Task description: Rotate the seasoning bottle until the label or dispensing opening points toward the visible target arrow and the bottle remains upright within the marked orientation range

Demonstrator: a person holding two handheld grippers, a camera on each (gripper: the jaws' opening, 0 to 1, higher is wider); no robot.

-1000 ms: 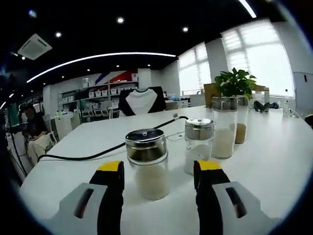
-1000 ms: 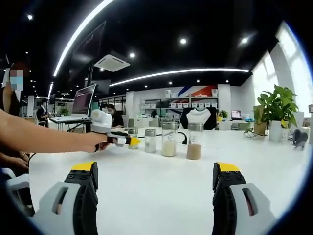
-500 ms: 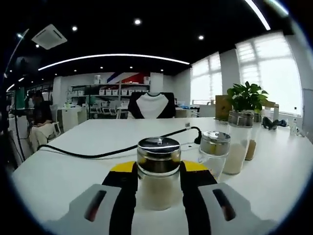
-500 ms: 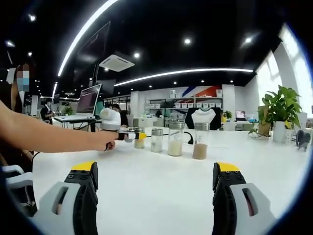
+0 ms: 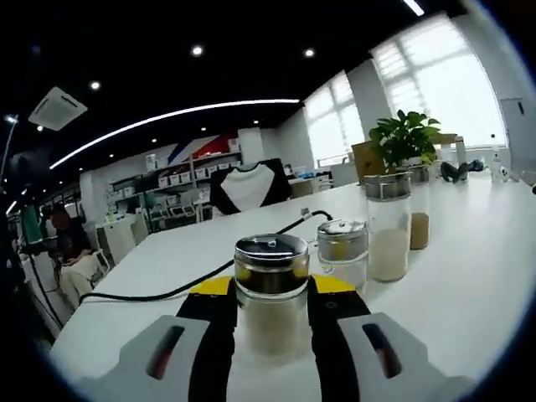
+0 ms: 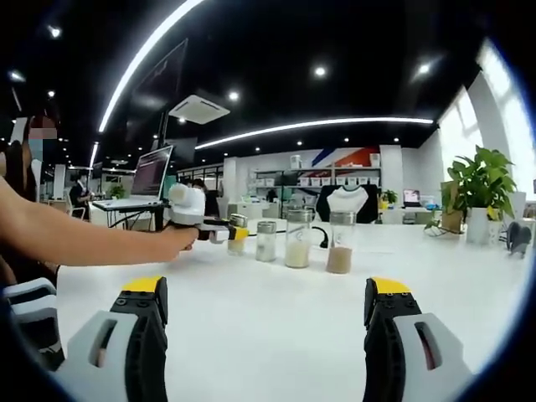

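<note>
The short glass seasoning bottle with the steel lid (image 5: 270, 293), standing on the white table (image 5: 469, 276), is clamped between the left gripper (image 5: 270, 295) jaws, while the right gripper (image 6: 264, 310) jaws are held apart over bare table, so a tilted twist could tip the bottle.

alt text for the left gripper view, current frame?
The left claw is shut on a short glass seasoning bottle with a metal lid, upright on a white table. Behind it to the right stand a second short bottle and two taller bottles, with a black cable crossing the table and a potted plant beyond.
</note>
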